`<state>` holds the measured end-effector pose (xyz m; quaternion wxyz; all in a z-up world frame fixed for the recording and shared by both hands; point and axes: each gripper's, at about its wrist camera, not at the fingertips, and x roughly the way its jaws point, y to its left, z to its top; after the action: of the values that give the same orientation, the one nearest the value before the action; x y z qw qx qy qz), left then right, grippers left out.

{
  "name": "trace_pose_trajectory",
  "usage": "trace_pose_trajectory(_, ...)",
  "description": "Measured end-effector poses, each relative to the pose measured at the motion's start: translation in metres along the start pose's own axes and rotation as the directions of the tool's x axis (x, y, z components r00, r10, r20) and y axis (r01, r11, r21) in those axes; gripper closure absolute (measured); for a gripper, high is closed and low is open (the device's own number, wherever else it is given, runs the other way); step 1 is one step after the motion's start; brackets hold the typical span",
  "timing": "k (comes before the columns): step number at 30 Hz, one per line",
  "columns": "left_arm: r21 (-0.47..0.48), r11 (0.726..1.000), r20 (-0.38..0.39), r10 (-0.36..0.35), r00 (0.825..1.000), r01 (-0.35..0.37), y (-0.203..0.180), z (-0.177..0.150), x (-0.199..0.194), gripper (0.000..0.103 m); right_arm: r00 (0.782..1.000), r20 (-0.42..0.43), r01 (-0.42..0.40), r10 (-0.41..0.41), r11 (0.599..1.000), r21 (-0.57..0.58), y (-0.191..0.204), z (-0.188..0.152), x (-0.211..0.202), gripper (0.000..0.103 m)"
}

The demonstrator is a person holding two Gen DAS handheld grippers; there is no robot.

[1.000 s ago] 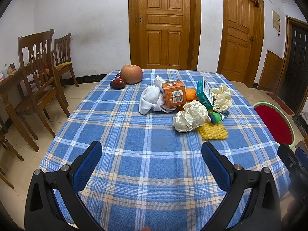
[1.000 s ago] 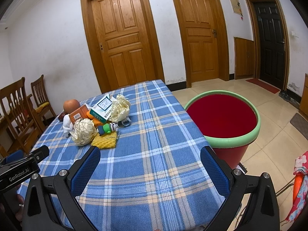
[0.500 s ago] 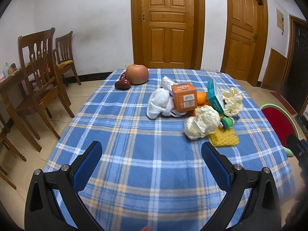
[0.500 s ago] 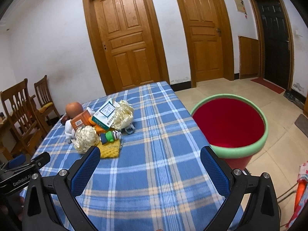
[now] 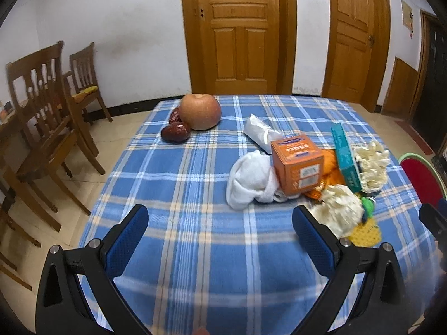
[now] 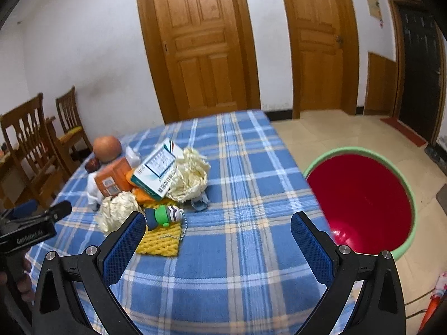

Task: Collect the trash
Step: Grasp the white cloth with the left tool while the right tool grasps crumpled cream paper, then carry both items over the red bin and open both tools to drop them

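Blue padding lines the fingers of both tongs, and both stand wide apart with nothing between them. The left tongs (image 5: 220,226) hang over the near part of the table (image 5: 173,184), which wears a blue plaid cloth. The right tongs (image 6: 218,234) hang over the table's right side, their left finger just in front of a crumpled cream paper ball (image 6: 117,210).

The trash lies in one heap toward the right of the table. Nearest is a yellow foam net (image 6: 159,240), lying flat, with a small green and navy figure on a bead chain (image 6: 162,215) resting on its far edge. Behind these, an orange box (image 5: 297,166) stands against a white cloth (image 5: 251,181), and an orange wrapper (image 5: 329,167) shows between the box and a teal and white carton (image 6: 155,171) that leans tilted. A second, larger crumpled cream paper (image 6: 190,178) sits touching the carton on its right. A small clear plastic piece (image 6: 199,203) lies just in front of that paper. A white packet (image 5: 258,131) lies behind the cloth.

Farther off, well apart from the heap, an apple (image 5: 199,111) sits with two dark red dates (image 5: 176,134) touching it.

On the floor beside the table's right edge stands a red bin with a green rim (image 6: 360,198), its mouth open upward. Wooden chairs (image 5: 47,128) stand at the left, wooden doors (image 5: 237,33) against the far wall.
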<state>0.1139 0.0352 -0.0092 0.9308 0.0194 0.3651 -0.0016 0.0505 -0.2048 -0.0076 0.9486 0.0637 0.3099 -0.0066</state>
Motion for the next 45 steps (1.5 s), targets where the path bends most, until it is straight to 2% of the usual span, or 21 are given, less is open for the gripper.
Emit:
trace_pose_trajectory(4,0.031,0.999,-0.038,-0.018,0.999,0.019,0.002,0.011,0.024,0.002,0.999,-0.049,0.011,-0.011,1.000,0.002,0.002,0.009,0.022,0.000)
trace_pose_trajectory(9,0.054,0.995,-0.083,-0.077,0.994,0.081,0.002,0.020,0.048,0.004,0.995,-0.090,0.046,-0.047,0.999,-0.011,0.010,0.021,0.047,0.000)
trace_pose_trajectory(12,0.053,0.991,-0.114,-0.119,0.986,0.125,0.003,0.025,0.060,0.011,0.992,-0.106,0.066,-0.066,0.998,-0.004,0.012,0.027,0.060,0.000)
trace_pose_trajectory(15,0.047,0.978,-0.136,-0.193,0.972,0.201,0.003,0.027,0.069,0.019,0.991,-0.107,0.079,-0.080,0.997,-0.006,0.015,0.032,0.071,0.000)
trace_pose_trajectory(16,0.050,0.972,-0.140,-0.219,0.966,0.228,0.002,0.028,0.072,0.024,0.990,-0.113,0.088,-0.088,0.996,-0.007,0.015,0.034,0.075,0.001)
trace_pose_trajectory(17,0.052,0.968,-0.144,-0.238,0.961,0.248,0.000,0.028,0.073,0.029,0.988,-0.126,0.088,-0.087,0.996,0.004,0.015,0.035,0.080,0.005)
trace_pose_trajectory(18,0.050,0.962,-0.150,-0.258,0.955,0.268,-0.001,0.028,0.074,0.032,0.987,-0.138,0.084,-0.080,0.996,0.023,0.013,0.036,0.084,0.013)
trace_pose_trajectory(19,0.046,0.956,-0.155,-0.280,0.947,0.290,-0.002,0.027,0.076,0.039,0.986,-0.153,0.079,-0.072,0.996,0.042,0.012,0.037,0.087,0.020)
trace_pose_trajectory(20,0.042,0.951,-0.155,-0.296,0.942,0.306,-0.002,0.026,0.076,0.047,0.983,-0.177,0.069,-0.056,0.995,0.068,0.009,0.037,0.094,0.035)
trace_pose_trajectory(21,0.039,0.948,-0.154,-0.308,0.939,0.317,-0.002,0.026,0.076,0.051,0.979,-0.198,0.065,-0.048,0.995,0.080,0.008,0.036,0.099,0.043)
trace_pose_trajectory(22,0.031,0.942,-0.150,-0.325,0.934,0.333,-0.001,0.025,0.075,0.061,0.976,-0.214,0.059,-0.040,0.995,0.085,0.007,0.035,0.104,0.047)
trace_pose_trajectory(23,0.027,0.941,-0.147,-0.330,0.932,0.338,-0.001,0.025,0.073,0.066,0.974,-0.225,0.050,-0.030,0.995,0.083,0.007,0.033,0.109,0.059)
trace_pose_trajectory(25,0.024,0.942,-0.139,-0.329,0.934,0.336,0.000,0.024,0.069,0.072,0.974,-0.228,0.022,-0.001,0.996,0.089,0.008,0.032,0.111,0.068)
trace_pose_trajectory(27,0.020,0.945,-0.132,-0.322,0.937,0.328,0.001,0.023,0.062,0.073,0.976,-0.217,-0.003,0.022,0.996,0.086,0.010,0.032,0.110,0.083)
trace_pose_trajectory(29,0.013,0.948,-0.118,-0.313,0.942,0.317,0.004,0.023,0.053,0.074,0.980,-0.198,-0.001,0.017,0.997,0.078,0.011,0.033,0.106,0.087)
trace_pose_trajectory(39,-0.010,0.954,-0.054,-0.300,0.952,0.300,0.004,0.024,0.008,0.074,0.992,-0.120,-0.033,0.044,0.995,0.098,0.001,0.029,0.064,0.089)
trace_pose_trajectory(45,0.011,0.946,-0.020,-0.325,0.945,0.325,-0.016,0.025,-0.019,0.074,0.997,-0.063,-0.036,0.044,0.993,0.115,-0.013,0.028,0.035,0.089)
